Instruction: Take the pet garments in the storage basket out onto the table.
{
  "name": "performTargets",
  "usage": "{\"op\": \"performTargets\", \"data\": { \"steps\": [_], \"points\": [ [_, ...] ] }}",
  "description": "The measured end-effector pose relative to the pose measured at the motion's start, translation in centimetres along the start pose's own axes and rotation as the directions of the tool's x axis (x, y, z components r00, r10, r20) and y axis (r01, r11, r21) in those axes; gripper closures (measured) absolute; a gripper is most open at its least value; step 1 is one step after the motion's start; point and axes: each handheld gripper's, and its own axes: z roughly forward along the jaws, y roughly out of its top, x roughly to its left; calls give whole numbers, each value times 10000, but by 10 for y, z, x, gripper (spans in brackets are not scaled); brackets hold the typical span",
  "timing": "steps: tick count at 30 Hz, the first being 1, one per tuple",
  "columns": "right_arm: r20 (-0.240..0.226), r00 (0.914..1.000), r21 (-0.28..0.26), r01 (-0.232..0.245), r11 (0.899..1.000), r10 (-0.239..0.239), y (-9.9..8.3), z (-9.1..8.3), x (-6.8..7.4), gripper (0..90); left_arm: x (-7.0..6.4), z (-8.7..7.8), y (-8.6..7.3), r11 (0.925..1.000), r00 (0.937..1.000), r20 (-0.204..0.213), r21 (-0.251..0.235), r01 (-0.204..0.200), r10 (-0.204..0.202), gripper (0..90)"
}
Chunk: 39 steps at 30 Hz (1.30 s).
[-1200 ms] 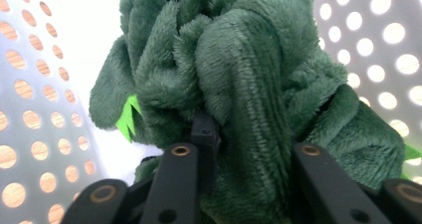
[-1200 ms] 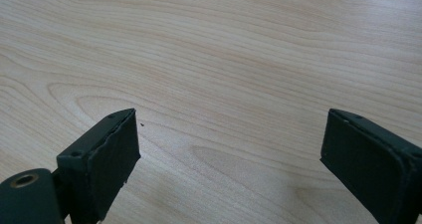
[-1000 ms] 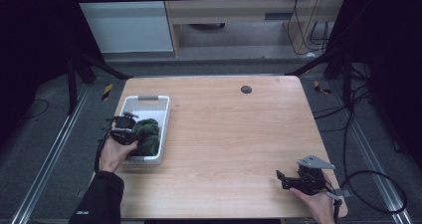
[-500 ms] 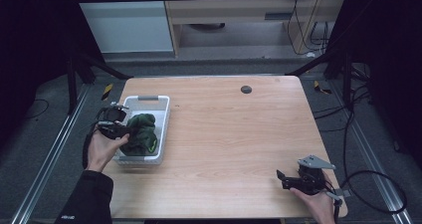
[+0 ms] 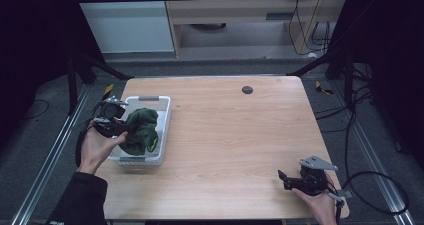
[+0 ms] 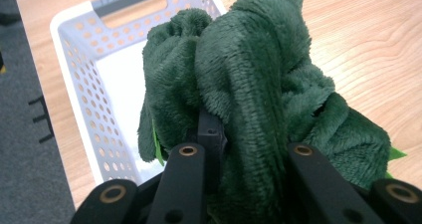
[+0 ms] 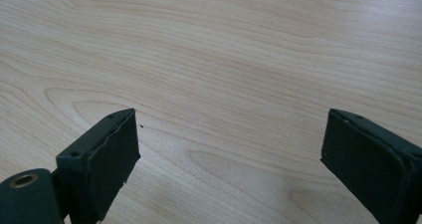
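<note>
A dark green fleece cloth (image 5: 141, 130) hangs bunched above a white perforated basket (image 5: 165, 119) at the table's left side. My left gripper (image 5: 121, 128) is shut on the green cloth, and its jaws are buried in the fleece (image 6: 259, 89) in the left gripper view, with the basket (image 6: 84, 84) below and behind. Near the table's front right corner my right gripper (image 5: 285, 180) rests low over the bare wood, open, with nothing between its pads (image 7: 107, 159).
A small dark round disc (image 5: 247, 89) lies on the wooden table (image 5: 235, 135) near its far edge. Dark frame legs and cables stand around the table on the grey floor. A cabinet sits beyond the far edge.
My left gripper has lifted the green cloth up and leftwards out of the basket's middle. The right gripper has stayed in place.
</note>
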Motion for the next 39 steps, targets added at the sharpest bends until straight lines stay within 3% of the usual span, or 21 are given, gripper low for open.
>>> {"op": "performTargets", "data": {
  "steps": [17,25,30,39],
  "points": [
    [43,10000,-118,33,9999,-32,1,-1,0,80,-17,-28,13,9956,9959,44,-247,-903,904,776],
    [87,10000,-194,11,9998,-10,1,-2,0,80,-29,-41,19,9924,9932,159,-448,-1145,1153,776],
    [79,10000,-231,-5,9997,6,1,-3,0,79,-39,-41,23,9888,9893,352,-520,-1399,1419,776],
    [100,9999,-291,-30,9996,33,1,-3,-1,79,-61,-40,32,9765,9750,639,-490,-2101,2129,776]
  ]
}}
